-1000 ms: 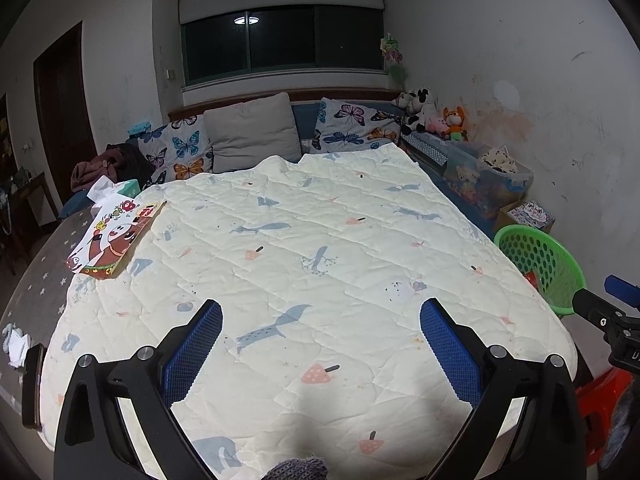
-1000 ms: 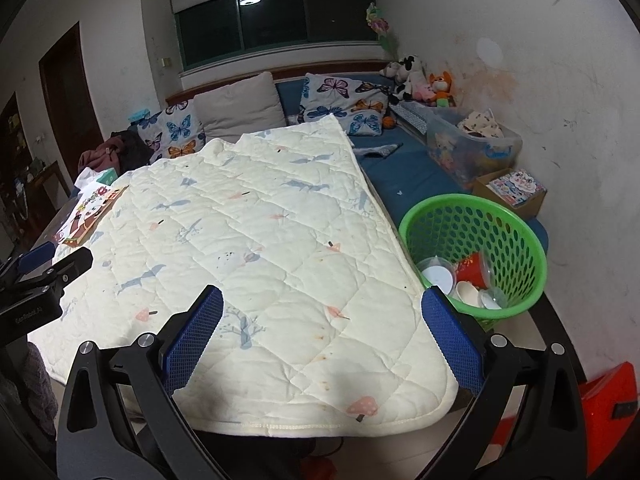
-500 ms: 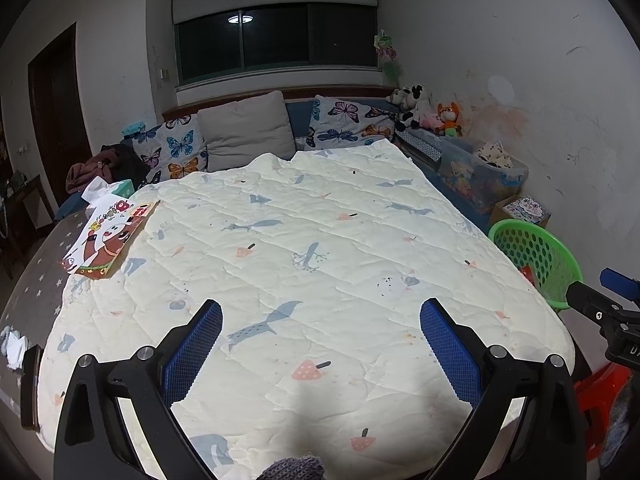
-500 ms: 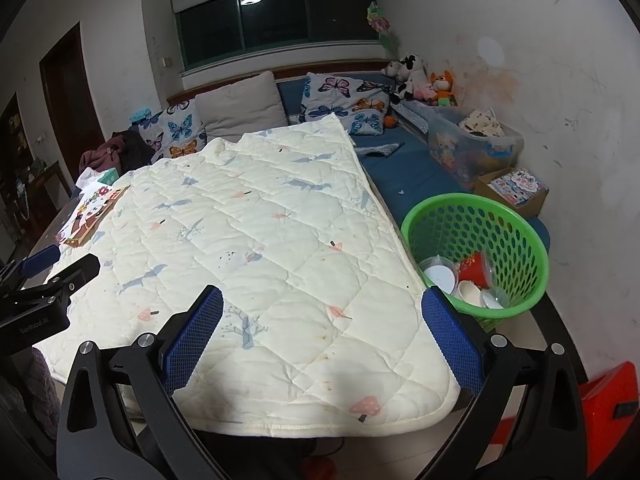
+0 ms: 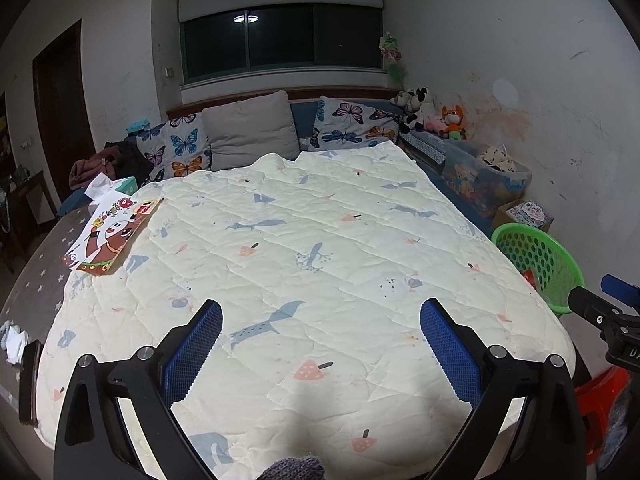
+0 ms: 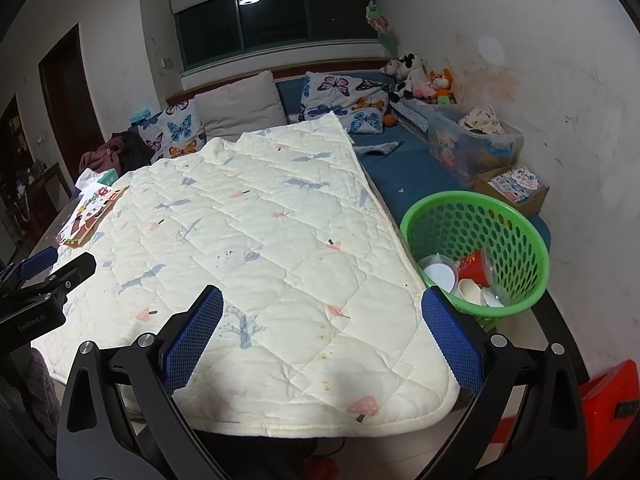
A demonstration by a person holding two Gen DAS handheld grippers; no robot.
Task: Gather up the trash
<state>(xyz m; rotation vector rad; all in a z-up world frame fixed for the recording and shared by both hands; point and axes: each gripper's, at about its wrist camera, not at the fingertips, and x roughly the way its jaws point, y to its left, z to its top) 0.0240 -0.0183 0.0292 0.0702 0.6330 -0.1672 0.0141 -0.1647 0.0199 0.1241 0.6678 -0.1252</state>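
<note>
Left wrist: our left gripper (image 5: 320, 344) gapes wide, empty – crumpled paper (image 5: 14, 344) lies far left, off the quilt (image 5: 304, 240).
Right wrist: our right gripper (image 6: 322, 334) spread, empty – green basket (image 6: 516, 216) with cups (image 6: 460, 276) just right.

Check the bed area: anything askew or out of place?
Quilt lies skewed, leaving blue mattress bare beside the green basket. A colourful box and crumpled white paper sit off the quilt's other edge.
</note>
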